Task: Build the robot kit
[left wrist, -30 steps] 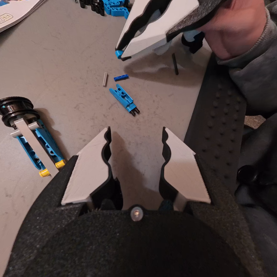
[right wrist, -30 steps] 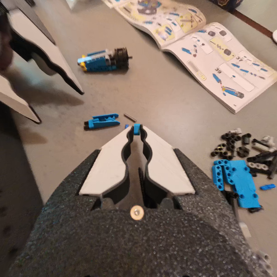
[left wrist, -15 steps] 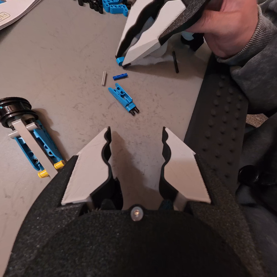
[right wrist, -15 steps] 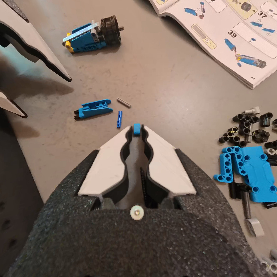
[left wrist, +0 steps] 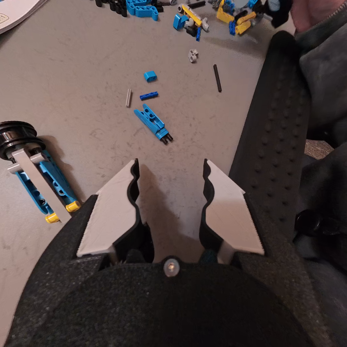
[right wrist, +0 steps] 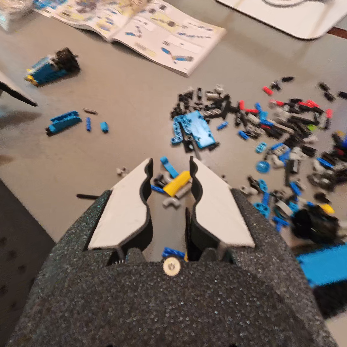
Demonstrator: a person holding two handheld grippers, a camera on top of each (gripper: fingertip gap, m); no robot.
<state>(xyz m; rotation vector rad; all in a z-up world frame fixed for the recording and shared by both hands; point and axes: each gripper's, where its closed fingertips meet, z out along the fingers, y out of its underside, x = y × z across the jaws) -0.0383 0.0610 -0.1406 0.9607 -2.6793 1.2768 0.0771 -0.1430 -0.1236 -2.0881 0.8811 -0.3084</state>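
Note:
My left gripper [left wrist: 170,160] is open and empty, held low over the grey table. Ahead of it lie a blue forked piece with black pins [left wrist: 151,122], a dark blue pin [left wrist: 148,95], a grey axle [left wrist: 128,97] and a small light blue block [left wrist: 150,76]. The block also lies free in the right wrist view [right wrist: 104,127], beside the pin [right wrist: 88,124] and the forked piece [right wrist: 62,121]. My right gripper [right wrist: 170,159] is open and empty, above a yellow piece [right wrist: 177,182] and a light blue strip [right wrist: 169,167].
A blue and grey assembly with a black wheel [left wrist: 28,169] lies left of my left gripper. An open instruction booklet [right wrist: 150,35] lies at the back. A large scatter of black, blue and red parts [right wrist: 281,127] fills the right. A black studded mat [left wrist: 272,150] edges the table. My right fingertips sit around 25 cm from my left ones. To reach the yellow piece [right wrist: 177,182] in a straight line is about 4 cm for my right fingers, about 25 cm for my left. My left wrist view [left wrist: 191,16] looks at it from another angle. To reach the grey axle [left wrist: 128,97] in a straight line is about 9 cm for my left fingers, about 15 cm for my right. It turns up in the right wrist view [right wrist: 90,111] as well. From my left tips it is roughly 9 cm to the pin [right wrist: 88,124]; from my right, 15 cm. It is also in sight in the left wrist view [left wrist: 147,97].
My right gripper opened and let go of the small light blue block, which now lies on the table. It then pulled back and to the right over the parts pile. My left gripper stayed still.

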